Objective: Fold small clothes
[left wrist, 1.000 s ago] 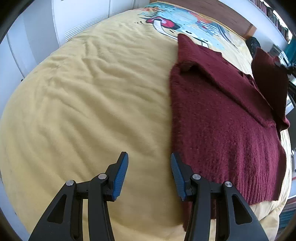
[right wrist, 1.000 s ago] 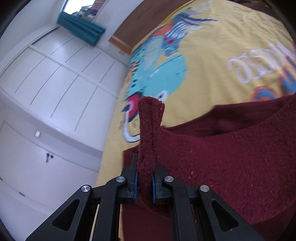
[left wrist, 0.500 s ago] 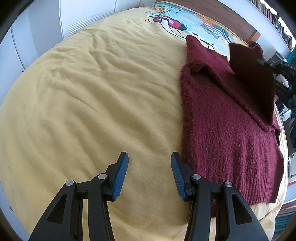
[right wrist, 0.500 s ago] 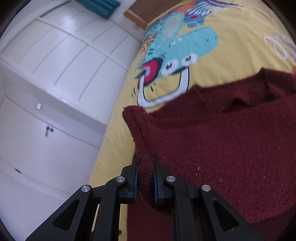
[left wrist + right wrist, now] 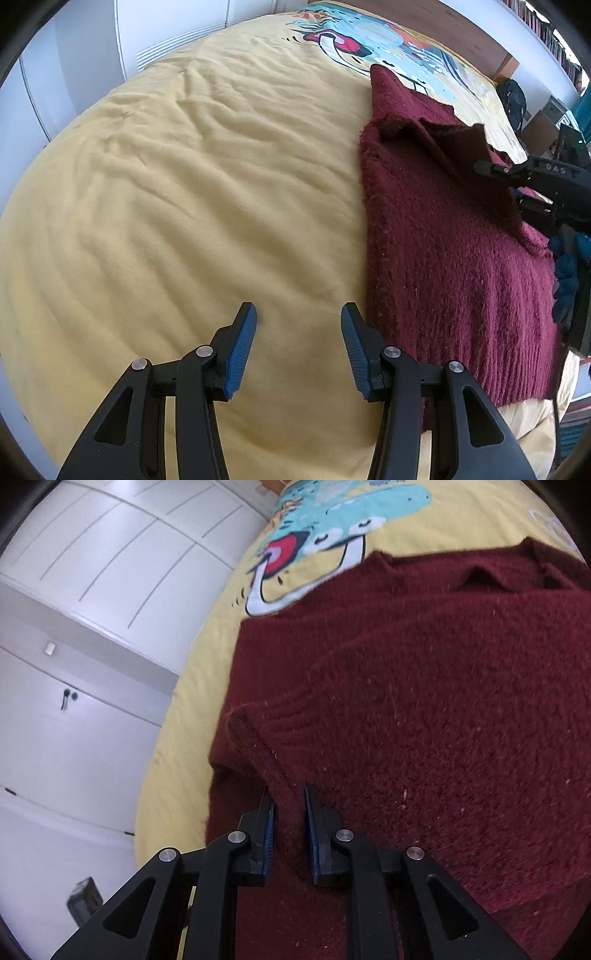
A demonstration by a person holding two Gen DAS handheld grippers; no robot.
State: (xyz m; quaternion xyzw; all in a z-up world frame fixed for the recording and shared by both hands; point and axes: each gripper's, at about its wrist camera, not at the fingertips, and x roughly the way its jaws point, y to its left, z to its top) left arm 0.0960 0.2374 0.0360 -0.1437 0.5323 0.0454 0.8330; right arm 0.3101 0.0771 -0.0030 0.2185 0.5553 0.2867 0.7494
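A dark red knitted sweater point(image 5: 443, 229) lies flat on the yellow bedspread point(image 5: 184, 184), with one sleeve folded across its body. My right gripper point(image 5: 289, 794) sits low over the sweater point(image 5: 424, 701). Its jaws are opening, and the sleeve fabric still fills the narrow gap between the pads. The ribbed cuff point(image 5: 255, 738) lies just ahead of the fingertips. In the left wrist view the right tool's black body point(image 5: 554, 177) reaches in from the right edge. My left gripper point(image 5: 299, 308) hangs open over bare bedspread, just left of the sweater's hem, holding nothing.
A cartoon print point(image 5: 332, 524) covers the bedspread beyond the sweater's collar. White wardrobe doors point(image 5: 92, 609) stand close along the bed's far side. Wide wrinkled bedspread stretches left of the sweater. The bed's near edge point(image 5: 524, 417) drops off below the hem.
The right gripper has come down and across with the sleeve, which stood upright before and now lies over the sweater's body. The left gripper has stayed put, open.
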